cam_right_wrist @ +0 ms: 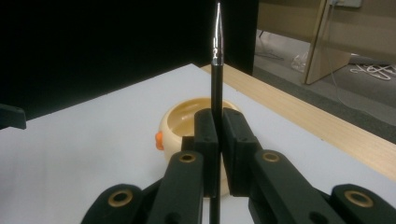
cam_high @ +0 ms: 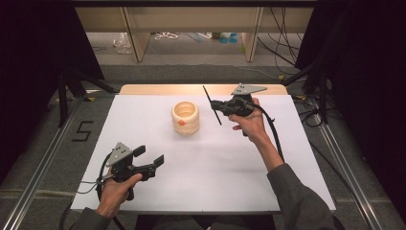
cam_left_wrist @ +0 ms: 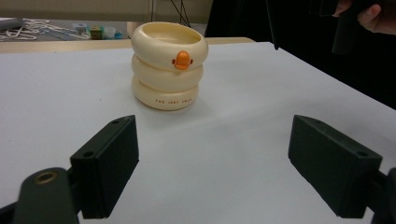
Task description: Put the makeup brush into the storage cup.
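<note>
The right tool point(cam_high: 219, 104) is clamping a thin black pen point(cam_high: 212, 105), holding it just beside the cream cup point(cam_high: 185, 118) standing mid-surface point(cam_high: 230, 167). The left tool point(cam_high: 151, 157) is hovering near the front edge, jaws gaping wide and gripping nothing.

A white surface point(cam_high: 143, 124) with a pale wooden far edge point(cam_high: 158, 89) stands on grey carpet point(cam_high: 201, 73). Black curtains point(cam_high: 28, 43) hang at both sides. Beyond stands light wooden furniture point(cam_high: 136, 33) — loose cables point(cam_high: 282, 43) trail across the floor, and a black "5" point(cam_high: 82, 131) marks it.
</note>
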{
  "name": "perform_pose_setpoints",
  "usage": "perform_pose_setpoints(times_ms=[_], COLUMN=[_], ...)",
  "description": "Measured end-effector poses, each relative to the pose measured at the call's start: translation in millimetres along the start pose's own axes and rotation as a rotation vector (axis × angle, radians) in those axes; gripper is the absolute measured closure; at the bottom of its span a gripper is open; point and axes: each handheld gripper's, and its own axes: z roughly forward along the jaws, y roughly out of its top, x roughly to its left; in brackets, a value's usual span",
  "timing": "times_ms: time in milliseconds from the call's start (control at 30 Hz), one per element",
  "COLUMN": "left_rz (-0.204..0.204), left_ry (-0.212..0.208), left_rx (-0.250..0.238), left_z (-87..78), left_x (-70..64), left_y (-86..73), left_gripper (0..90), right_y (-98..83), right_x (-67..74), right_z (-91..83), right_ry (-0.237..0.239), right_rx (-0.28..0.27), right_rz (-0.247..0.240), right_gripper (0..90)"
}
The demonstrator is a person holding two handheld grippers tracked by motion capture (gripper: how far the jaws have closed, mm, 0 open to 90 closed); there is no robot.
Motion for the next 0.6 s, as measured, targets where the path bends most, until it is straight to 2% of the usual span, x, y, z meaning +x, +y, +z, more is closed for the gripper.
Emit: perform_pose_setpoints(times_ms=[67, 267, 367, 467, 500, 600], left_rz=[0.000, -0.001, -0.001, -0.001, -0.027, -0.034], left_ry=[0.000, 0.000, 0.000, -0.001, -0.007, -0.011], left_rx=[0.000, 0.000, 0.000, 0.000, 0.012, 0.005], left_z=[-0.1, -0.2, -0.4, -0.4, -1.0, -0.4], left_x=[0.0, 0.1, -0.1, 0.0, -2.3, -2.0], left_y=[-0.1, 0.0, -0.1, 0.0, -0.5, -0.8], left_gripper=[15.5, 15.5, 15.5, 15.5, 15.5, 15.5], right_y=[2.3, 10.3, 13.4, 14.2, 14.2, 16.7], right_x=[0.9, 3.2, 4.2, 4.1, 4.1, 4.4], right_z=[4.1, 12.5, 16.9, 21.4, 21.4, 25.1], right_ry=[0.010, 0.010, 0.015, 0.011, 0.011, 0.014], right_rx=[-0.010, -0.014, -0.035, -0.027, -0.027, -0.033], right_rz=[0.017, 0.008, 0.012, 0.014, 0.014, 0.014], right_gripper=[85.7, 85.7, 85.7, 85.7, 85.7, 85.7])
